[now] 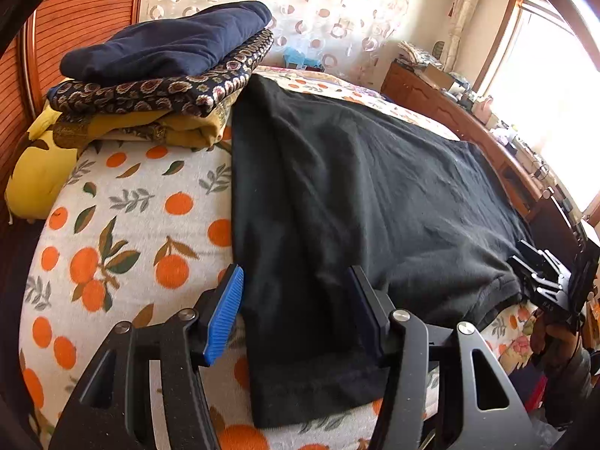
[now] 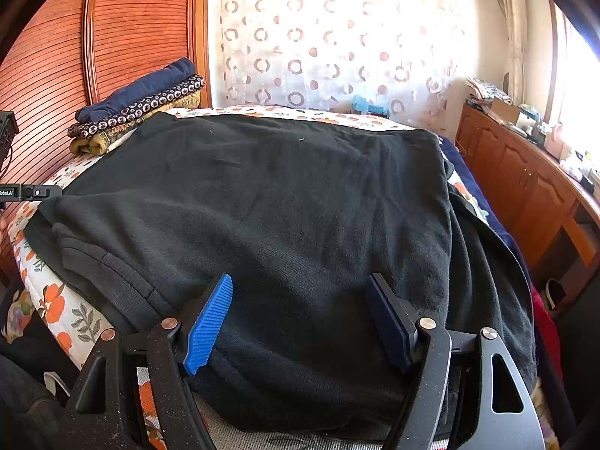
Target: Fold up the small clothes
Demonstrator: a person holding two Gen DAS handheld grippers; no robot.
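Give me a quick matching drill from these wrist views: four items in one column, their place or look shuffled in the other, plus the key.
Items:
1. black garment
2. navy folded piece
3. yellow folded fabric
4. bedspread

Descriptions:
A. bottom of the stack by the wooden headboard
B. white with an orange-fruit print
C. spread flat over the bed, under both grippers
D. top of the stack

Pairs: 1-C, 2-D, 3-A, 4-B
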